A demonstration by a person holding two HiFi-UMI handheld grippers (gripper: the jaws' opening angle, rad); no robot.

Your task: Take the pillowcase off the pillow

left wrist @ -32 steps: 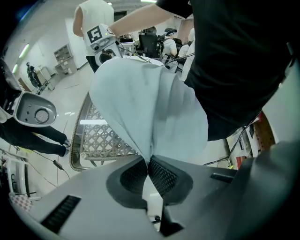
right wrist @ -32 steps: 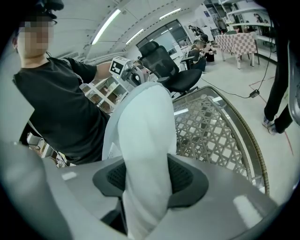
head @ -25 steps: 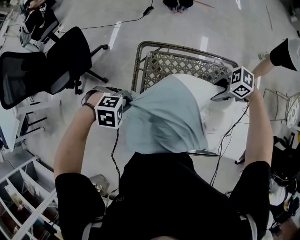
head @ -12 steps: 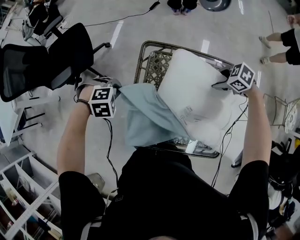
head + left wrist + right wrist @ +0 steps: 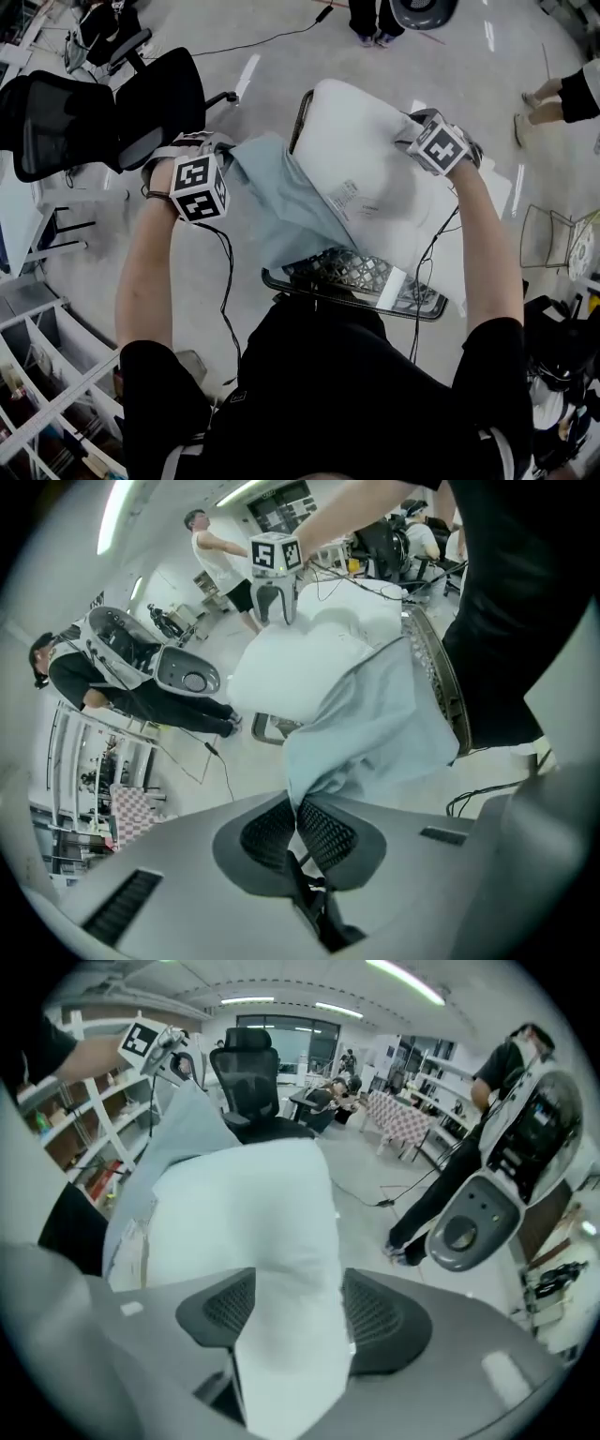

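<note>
The pillowcase [image 5: 281, 211], a pale blue-grey fabric, hangs in a loose fold from its upper left corner and drapes down toward the person, overlapping the left edge of the pillow [image 5: 361, 159]. The white pillow is almost entirely exposed. Whether any of its near left edge remains inside the case mouth cannot be determined. The left gripper [image 5: 297, 808] is clamped tight on a bunched corner of the pillowcase, with the fabric pinched between its two pads. The right gripper [image 5: 291, 1307] has the far right corner of the pillow between its jaws. These jaws are opening, and the pillow material fills the gap and touches both pads. The pillow's long axis runs from the far edge down toward the person's right side, above the wire chair [image 5: 352, 272]. The pillowcase lies wholly to the left of that axis, on the left gripper's side. Separation therefore appears to depend on drawing the left gripper further left, away from the pillow. A black office chair [image 5: 141, 103] stands well apart at the left.
</note>
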